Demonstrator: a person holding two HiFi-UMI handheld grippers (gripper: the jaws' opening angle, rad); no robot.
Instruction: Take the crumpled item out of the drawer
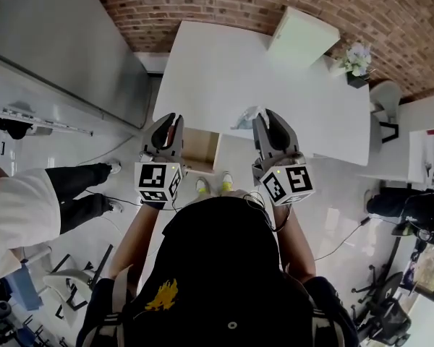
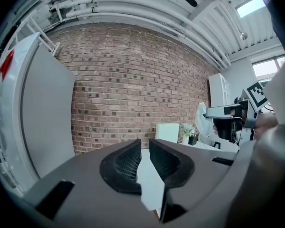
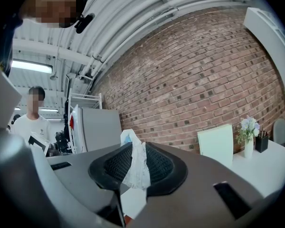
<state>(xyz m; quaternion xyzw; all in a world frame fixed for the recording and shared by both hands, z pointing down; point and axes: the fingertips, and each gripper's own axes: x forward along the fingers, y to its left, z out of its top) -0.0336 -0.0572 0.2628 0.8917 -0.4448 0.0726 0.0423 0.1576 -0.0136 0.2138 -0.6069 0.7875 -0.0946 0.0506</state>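
A crumpled white paper-like item [image 3: 136,167] is pinched between the pads of my right gripper [image 3: 134,148], which is shut on it. In the head view the crumpled item [image 1: 247,114] sticks out leftward from the right gripper [image 1: 264,119], just above the white table's near edge. My left gripper [image 1: 171,123] hangs level with it on the left, above the open wooden drawer [image 1: 200,150]. In the left gripper view the left gripper [image 2: 145,148] keeps a narrow gap between its jaws with nothing in it. That view also shows the crumpled item [image 2: 201,120] at the right.
A white table [image 1: 224,71] stands against the brick wall, with a pale box [image 1: 300,38] and a small flower pot [image 1: 356,60] on it. A tall grey cabinet [image 1: 58,42] is at the left. A person [image 1: 29,208] stands at the left; chairs and cables lie at the right.
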